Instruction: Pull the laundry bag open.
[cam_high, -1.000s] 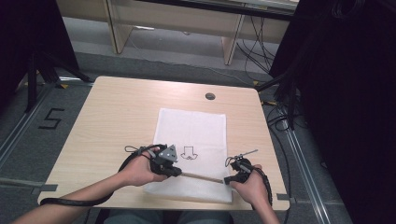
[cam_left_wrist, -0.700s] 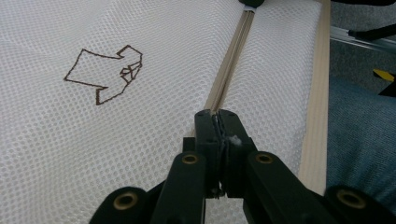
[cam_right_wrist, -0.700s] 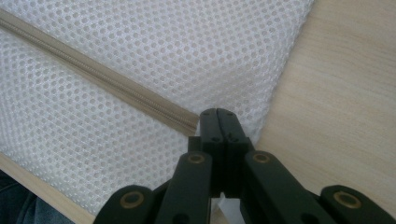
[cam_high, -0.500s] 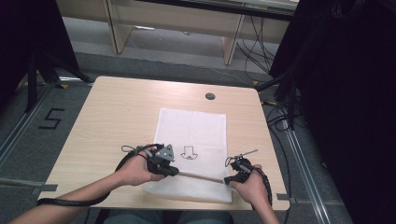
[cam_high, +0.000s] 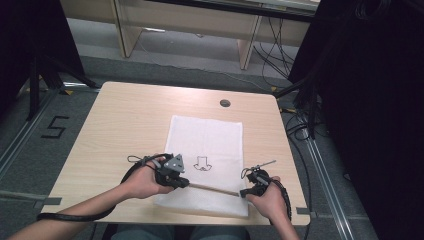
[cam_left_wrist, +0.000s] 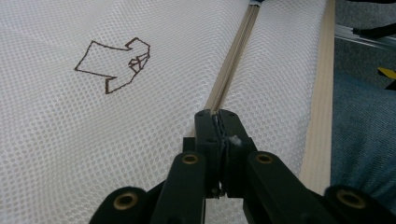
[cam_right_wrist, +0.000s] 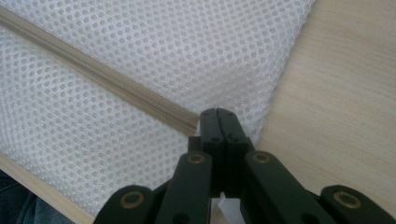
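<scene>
Clamping down on the beige zipper (cam_left_wrist: 232, 74), the left gripper (cam_left_wrist: 219, 122) has its jaws pressed together around what is probably the slider, though the pull itself is hidden between them. In the left gripper view the zipper runs from the jaw tips toward 12 o'clock across the white mesh bag (cam_left_wrist: 93, 140), and a brown arrow drawing (cam_left_wrist: 114, 65) sits at about 10 o'clock from the tips. The right gripper (cam_right_wrist: 217, 122) is likewise closed, pinching the zipper's end right at the bag's edge; in its view the zipper leads off toward 10 o'clock, and bare wooden table (cam_right_wrist: 345, 93) lies at 3 o'clock.

From the high view, the left gripper (cam_high: 184, 183) sits at the bag's (cam_high: 207, 135) near-left part, the right gripper (cam_high: 245, 193) at its near-right corner, with the zipper (cam_high: 212, 188) stretched between them. The bag lies flat at the table's (cam_high: 125, 120) middle, toward 6 o'clock.

Compared with a second ago, the left gripper has slid a little leftward, toward 9 o'clock, along the zipper, lengthening the visible stretch between the two grippers; the right gripper has held its place.
</scene>
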